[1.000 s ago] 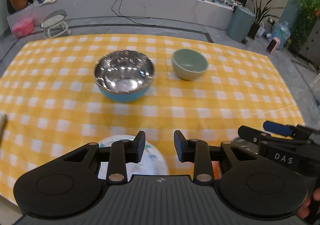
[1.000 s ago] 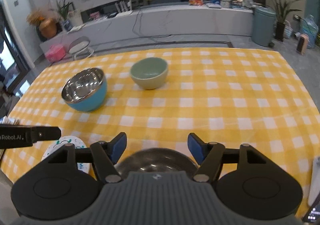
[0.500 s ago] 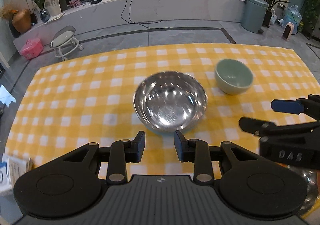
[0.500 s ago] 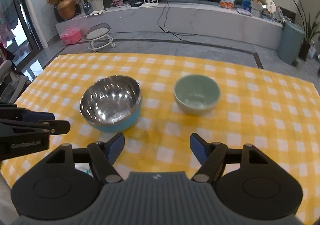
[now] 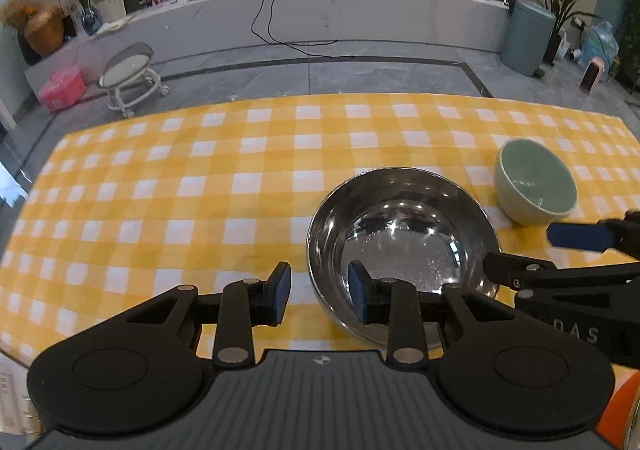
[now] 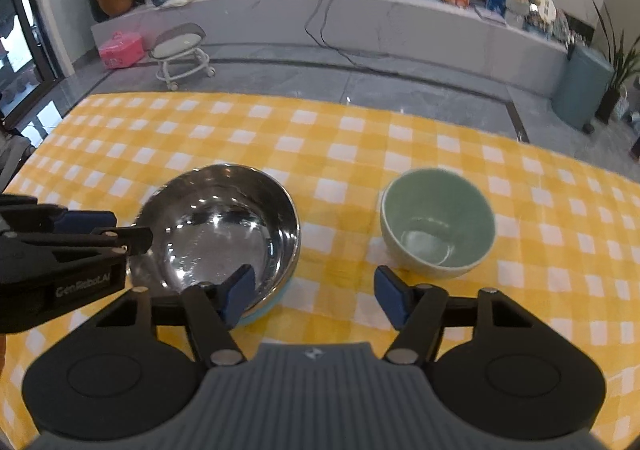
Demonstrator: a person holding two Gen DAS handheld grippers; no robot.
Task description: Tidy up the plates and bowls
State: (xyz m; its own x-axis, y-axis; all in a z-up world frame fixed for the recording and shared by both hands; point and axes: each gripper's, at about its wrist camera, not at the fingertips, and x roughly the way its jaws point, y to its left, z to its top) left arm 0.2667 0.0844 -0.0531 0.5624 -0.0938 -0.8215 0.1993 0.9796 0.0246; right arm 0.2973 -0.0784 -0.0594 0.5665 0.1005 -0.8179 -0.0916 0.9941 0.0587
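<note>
On my tablecloth (image 6: 360,138) the steel bowl (image 6: 224,226) sits left of the ceramic bowl (image 6: 438,222), apart. Behind the table: stool (image 6: 180,46) left, bin (image 6: 580,86) right, long bench (image 6: 360,22) behind both.
</note>
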